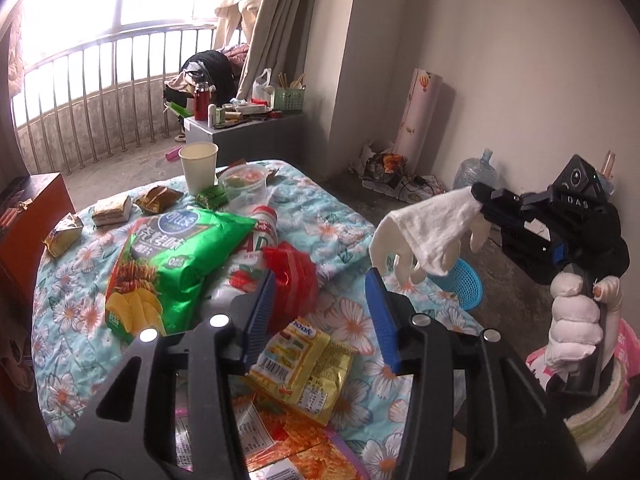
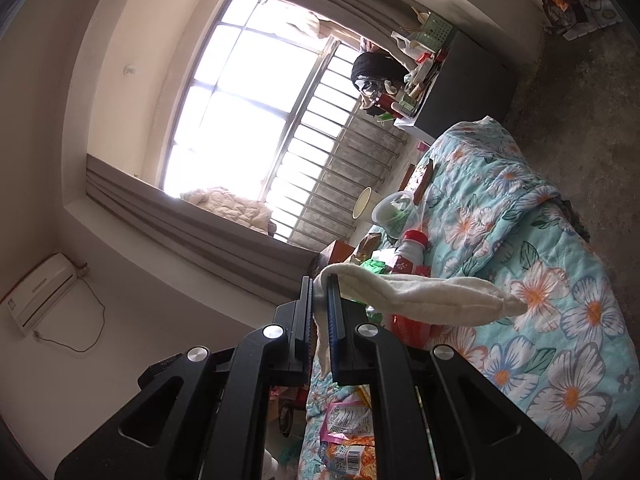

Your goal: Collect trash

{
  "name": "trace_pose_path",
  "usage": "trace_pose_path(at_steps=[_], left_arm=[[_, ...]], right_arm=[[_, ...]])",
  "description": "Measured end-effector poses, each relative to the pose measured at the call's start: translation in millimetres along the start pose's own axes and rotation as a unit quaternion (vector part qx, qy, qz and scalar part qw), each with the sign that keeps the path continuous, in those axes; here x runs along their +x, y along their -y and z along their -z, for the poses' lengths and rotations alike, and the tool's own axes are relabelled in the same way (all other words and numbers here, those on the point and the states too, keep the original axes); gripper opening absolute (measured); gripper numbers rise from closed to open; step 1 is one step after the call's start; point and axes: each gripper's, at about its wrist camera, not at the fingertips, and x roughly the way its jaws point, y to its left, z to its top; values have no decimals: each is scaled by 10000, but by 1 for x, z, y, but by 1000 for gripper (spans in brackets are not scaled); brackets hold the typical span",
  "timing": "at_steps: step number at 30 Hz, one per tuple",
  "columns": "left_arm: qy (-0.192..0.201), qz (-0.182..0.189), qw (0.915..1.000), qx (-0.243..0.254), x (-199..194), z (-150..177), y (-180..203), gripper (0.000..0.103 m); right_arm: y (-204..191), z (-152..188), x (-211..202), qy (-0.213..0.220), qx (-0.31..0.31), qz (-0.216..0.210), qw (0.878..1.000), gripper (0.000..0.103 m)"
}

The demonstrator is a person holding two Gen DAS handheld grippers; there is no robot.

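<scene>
Trash litters the floral-covered counter point(image 1: 340, 208), left to right in the left wrist view: green chip bag point(image 1: 172, 256) at centre left, red wrapper point(image 1: 292, 276) at centre, yellow wrapper point(image 1: 304, 368) at lower centre. Left gripper point(image 1: 320, 312) has jaws spread and empty; the yellow wrapper lies just below and between them, long axis slanting from lower left to upper right, so this hand looks nearer. Right gripper point(image 1: 478, 196), far right, jaws pinching a white glove point(image 1: 432, 228), hangs above the blue basket point(image 1: 460, 280).
</scene>
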Motion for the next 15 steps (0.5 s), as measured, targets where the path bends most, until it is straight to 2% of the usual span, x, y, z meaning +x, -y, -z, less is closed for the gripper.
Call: trace_pose_path(at_steps=[2,4,8,10,12,15], left_arm=[[-312,25,9991,276,11,14,9,60],[-640,32,9953,731,25,29,22,64],[-1163,-299,9797,1605,58,60,47,65],[-1441,-657,9681,1941,79,73,54,65],[-1609,-980,9578,2170,95,81,53,65],[-1798,-1142,9519,2202,110,84,46,58]], right_arm=[[5,0,0,-35,68,9,10000,7],[11,0,0,-41,108,13,9999,7],[19,-2,-3,-16,185,-3,9998,7],[24,-2,-5,-10,236,-2,9997,7],[28,-2,-6,-13,275,2,9996,7],[34,-3,-9,-4,338,-2,9994,7]])
